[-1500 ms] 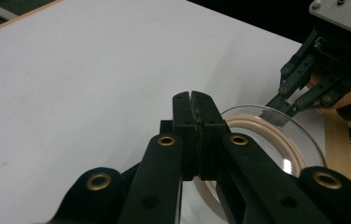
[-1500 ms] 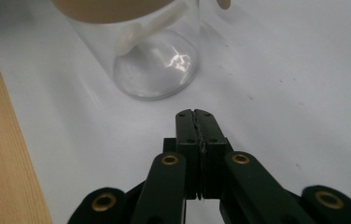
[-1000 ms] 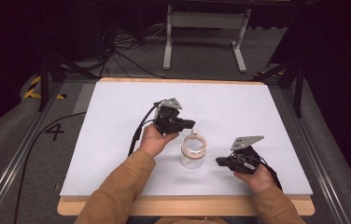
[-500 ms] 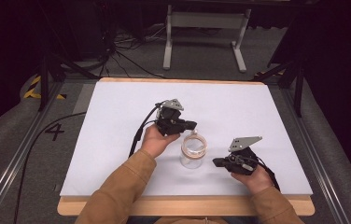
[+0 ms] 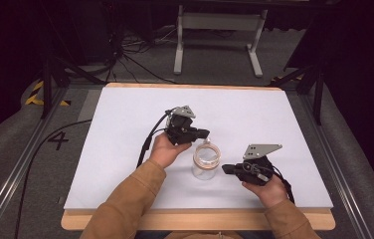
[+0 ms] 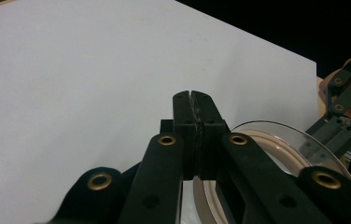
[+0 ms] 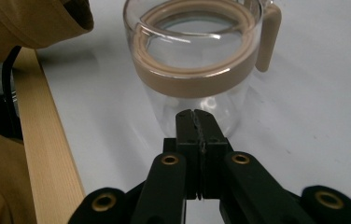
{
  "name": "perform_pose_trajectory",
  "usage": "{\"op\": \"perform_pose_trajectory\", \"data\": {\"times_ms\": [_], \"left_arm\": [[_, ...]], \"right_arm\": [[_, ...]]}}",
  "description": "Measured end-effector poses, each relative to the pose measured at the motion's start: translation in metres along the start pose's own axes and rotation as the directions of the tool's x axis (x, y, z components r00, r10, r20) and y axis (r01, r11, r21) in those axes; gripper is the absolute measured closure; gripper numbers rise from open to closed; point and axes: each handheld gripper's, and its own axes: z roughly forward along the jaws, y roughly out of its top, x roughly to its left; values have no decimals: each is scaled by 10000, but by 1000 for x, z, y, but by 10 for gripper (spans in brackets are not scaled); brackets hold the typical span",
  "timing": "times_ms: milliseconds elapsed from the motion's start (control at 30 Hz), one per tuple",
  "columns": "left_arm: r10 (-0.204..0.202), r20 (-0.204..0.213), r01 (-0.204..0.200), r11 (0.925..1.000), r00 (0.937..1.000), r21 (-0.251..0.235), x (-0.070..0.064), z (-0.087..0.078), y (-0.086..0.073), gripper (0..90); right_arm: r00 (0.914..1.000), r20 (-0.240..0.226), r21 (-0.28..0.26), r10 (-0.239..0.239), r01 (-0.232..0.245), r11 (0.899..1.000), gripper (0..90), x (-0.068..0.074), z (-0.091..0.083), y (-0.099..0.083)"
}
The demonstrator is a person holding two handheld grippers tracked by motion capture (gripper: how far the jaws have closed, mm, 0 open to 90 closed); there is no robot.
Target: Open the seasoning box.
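Note:
A clear glass jar (image 5: 206,162) with a beige band near its rim and a beige handle stands upright on the white table (image 5: 125,129). My left gripper (image 5: 204,133) is shut and empty, its tip just above the jar's far rim; the jar's rim (image 6: 276,144) curves beside its jaws. My right gripper (image 5: 226,170) is shut and empty, pointing at the jar's side from the right. In the right gripper view the jar (image 7: 197,60) stands straight ahead of the closed tips (image 7: 195,116), with its handle (image 7: 269,37) at the right.
The table's wooden front edge (image 7: 47,154) runs close beside the right gripper. A tan sleeve (image 7: 33,21) lies to the jar's left. Beyond the table's far edge stand a metal stand (image 5: 220,30) and cables on the floor.
The right gripper has edged slightly left toward the jar. The left gripper and jar have stayed nearly still.

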Motion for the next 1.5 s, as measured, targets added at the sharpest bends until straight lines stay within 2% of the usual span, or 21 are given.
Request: {"op": "perform_pose_trajectory", "data": {"times_ms": [200, 633, 800, 1033, 1267, 1500], "left_arm": [[11, -7, -11, 10000, 10000, -6, 0, 0, 0, 897], [-51, -2, 51, 10000, 10000, 56, 2, 1, -1, 897], [-67, -54, 68, 9999, 10000, 81, 2, 2, -1, 897], [-160, -60, 161, 9997, 9999, 182, 3, 3, -2, 896], [-104, -55, 105, 9999, 9999, 99, 3, 0, -2, 889], [-171, -254, 175, 9998, 9995, 137, 5, -4, -3, 879]], "right_arm": [[9997, -162, -241, -166, 162, 9996, 895, 9, -1, 7], [9994, -127, -107, -313, 311, 9995, 895, 15, 3, 9], [9993, -100, -277, -348, 345, 9990, 895, 17, 3, 11], [9996, 42, -774, -291, 293, 9966, 896, 18, 3, 16], [10000, 39, -1244, 22, -17, 9922, 896, 14, 2, 19], [10000, 57, -1251, 29, -22, 9921, 896, 13, 2, 19]]}}
